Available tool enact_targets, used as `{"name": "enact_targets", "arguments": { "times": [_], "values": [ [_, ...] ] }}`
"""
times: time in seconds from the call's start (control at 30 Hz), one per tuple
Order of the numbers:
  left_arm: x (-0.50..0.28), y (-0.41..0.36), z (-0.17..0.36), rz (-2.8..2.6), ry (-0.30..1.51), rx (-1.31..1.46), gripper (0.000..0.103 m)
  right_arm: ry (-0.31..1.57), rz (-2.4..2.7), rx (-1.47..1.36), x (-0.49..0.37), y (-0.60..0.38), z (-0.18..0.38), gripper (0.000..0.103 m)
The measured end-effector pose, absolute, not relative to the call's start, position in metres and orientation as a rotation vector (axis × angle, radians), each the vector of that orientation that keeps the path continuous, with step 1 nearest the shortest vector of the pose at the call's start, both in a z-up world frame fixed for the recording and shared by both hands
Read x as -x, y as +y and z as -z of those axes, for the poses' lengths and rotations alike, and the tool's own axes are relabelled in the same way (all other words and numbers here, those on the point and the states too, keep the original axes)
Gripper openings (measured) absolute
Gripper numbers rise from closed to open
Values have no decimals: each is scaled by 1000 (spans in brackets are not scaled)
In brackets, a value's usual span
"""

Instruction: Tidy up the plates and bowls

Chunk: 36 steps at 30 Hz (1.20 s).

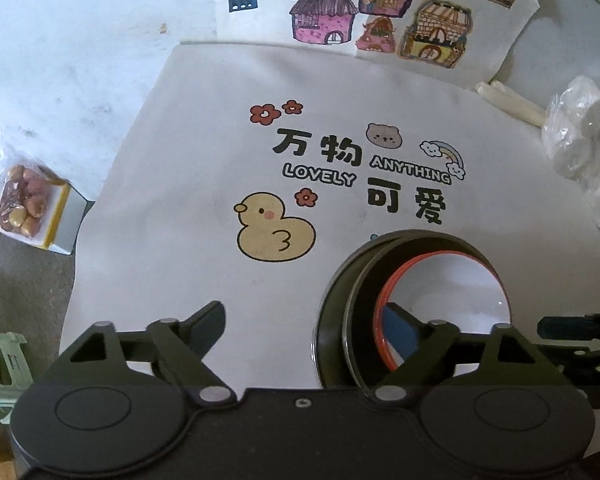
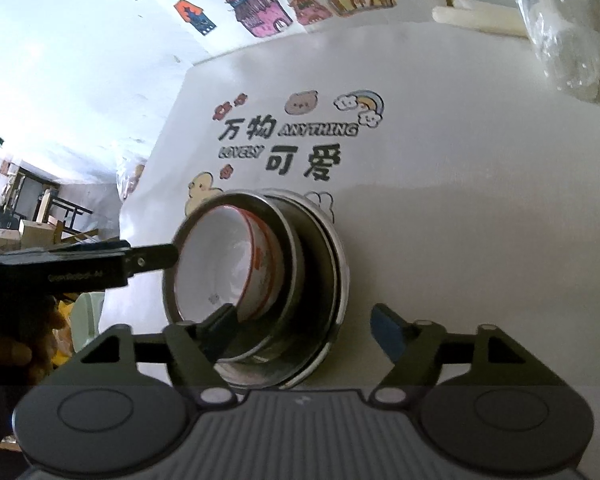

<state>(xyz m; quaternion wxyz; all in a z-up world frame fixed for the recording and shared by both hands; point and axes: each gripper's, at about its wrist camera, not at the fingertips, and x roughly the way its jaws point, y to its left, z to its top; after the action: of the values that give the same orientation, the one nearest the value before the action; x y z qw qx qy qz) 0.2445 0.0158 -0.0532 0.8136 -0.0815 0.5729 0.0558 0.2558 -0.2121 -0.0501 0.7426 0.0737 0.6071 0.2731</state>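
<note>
A white printed cloth [image 1: 188, 128] covers the table. Both the left gripper [image 1: 308, 320] and right gripper [image 2: 300, 332] are spread wide, nothing grasped. The nested bowls [image 2: 256, 280] are seen stacked, one finger of each gripper inside the rim; stacking appears done.

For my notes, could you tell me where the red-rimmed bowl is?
The red-rimmed bowl sits nested inside the metal bowls on the printed mat, just below the duck print.

Both wrist cameras look steeply down at close range, from left and right, sharing the nested bowls [image 1: 440, 292] [image 2: 260, 276] and printed cloth [image 1: 204, 152] [image 2: 440, 200].
</note>
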Motion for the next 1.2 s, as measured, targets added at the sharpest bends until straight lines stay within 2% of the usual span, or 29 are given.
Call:
{"name": "enact_targets", "arguments": {
  "times": [0.03,0.2,0.43,0.83,1.2],
  "values": [
    [-244,15,53,-124,1218,174,95,1321,-605,-159,-256,-212,48,84],
    [-239,14,47,-139,1177,191,101,1283,-629,-126,-253,-210,40,89],
    [-230,16,39,-143,1141,225,102,1223,-610,-136,-248,-218,30,102],
    [-221,19,30,-89,1096,237,102,1105,-530,-173,-242,-226,13,103],
    [-198,25,13,49,972,162,102,990,-410,-162,-207,-216,-4,103]
  ]
}}
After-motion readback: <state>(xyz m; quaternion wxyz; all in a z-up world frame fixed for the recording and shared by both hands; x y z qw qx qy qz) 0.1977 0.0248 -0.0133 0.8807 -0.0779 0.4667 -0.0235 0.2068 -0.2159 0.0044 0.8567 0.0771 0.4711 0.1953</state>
